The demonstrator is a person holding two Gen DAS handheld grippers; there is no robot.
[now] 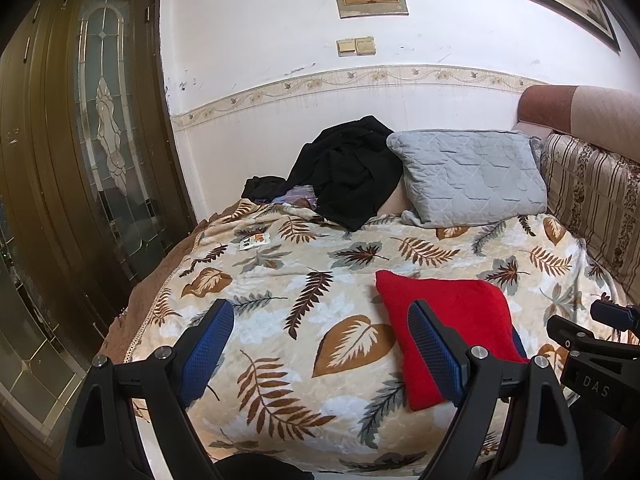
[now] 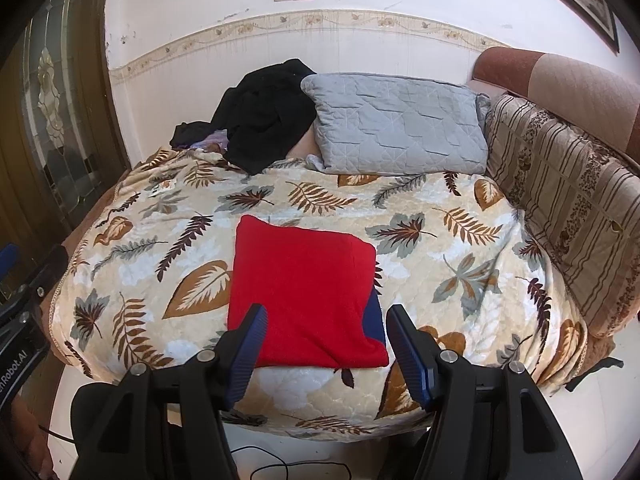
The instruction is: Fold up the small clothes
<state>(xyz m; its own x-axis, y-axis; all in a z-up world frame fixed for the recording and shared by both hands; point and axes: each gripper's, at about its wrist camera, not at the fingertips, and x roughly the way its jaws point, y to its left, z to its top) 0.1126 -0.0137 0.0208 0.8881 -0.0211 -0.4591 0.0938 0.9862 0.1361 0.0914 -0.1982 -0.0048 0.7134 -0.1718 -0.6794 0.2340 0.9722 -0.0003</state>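
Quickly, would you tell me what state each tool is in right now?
Left tool: open, holding nothing.
Right tool: open, holding nothing, above the folded red garment.

"DAS" stands on the right gripper (image 1: 592, 360) body, and "nRobot.AI", cut off, on the left gripper (image 2: 16, 360) body.
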